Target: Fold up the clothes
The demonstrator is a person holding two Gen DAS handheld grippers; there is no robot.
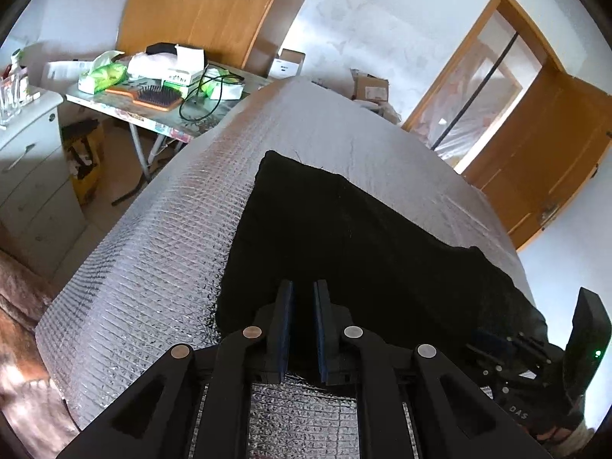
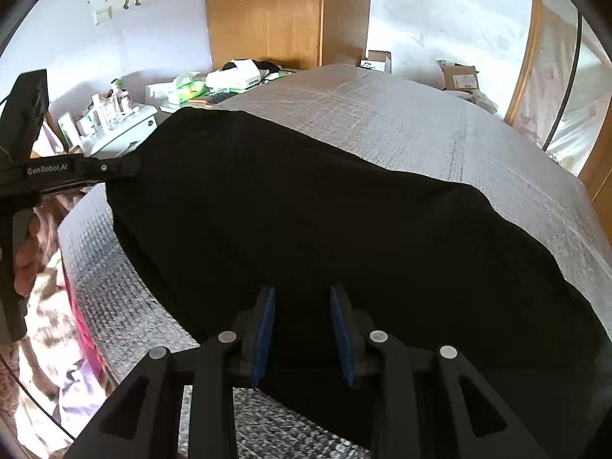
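Across a silver quilted cover (image 1: 160, 252) with an embossed, foil-like grid lies a black garment (image 1: 344, 237), matte and soft, spread flat in a broad rough-edged sheet whose far corner is squared off. In the right wrist view the same dark cloth fills most of the middle, draping toward the near edge of the surface.

Beyond the cover stands a folding table (image 1: 153, 118) strewn with a green tissue pack (image 1: 103, 74), a wooden-backed hairbrush (image 1: 157, 97), a white carton (image 1: 183, 65) and a looped black cable. An open cardboard box (image 1: 369, 88) sits on the floor by the far wall; its contents cannot be made out. A white drawer cabinet (image 1: 26, 160) carries bottles and jars. A wooden wardrobe (image 2: 264, 11) and door frame (image 1: 497, 76) are smooth and orange-brown.

The left gripper (image 1: 304, 298) has its blue-padded fingers (image 1: 286, 306) set narrowly apart over the near edge of the garment; whether cloth is pinched between them cannot be told. The right gripper (image 2: 302, 306) holds its fingers (image 2: 266, 317) moderately apart above the black fabric, and any contact there cannot be told either. A hand (image 2: 26, 256) grips the left tool's handle.
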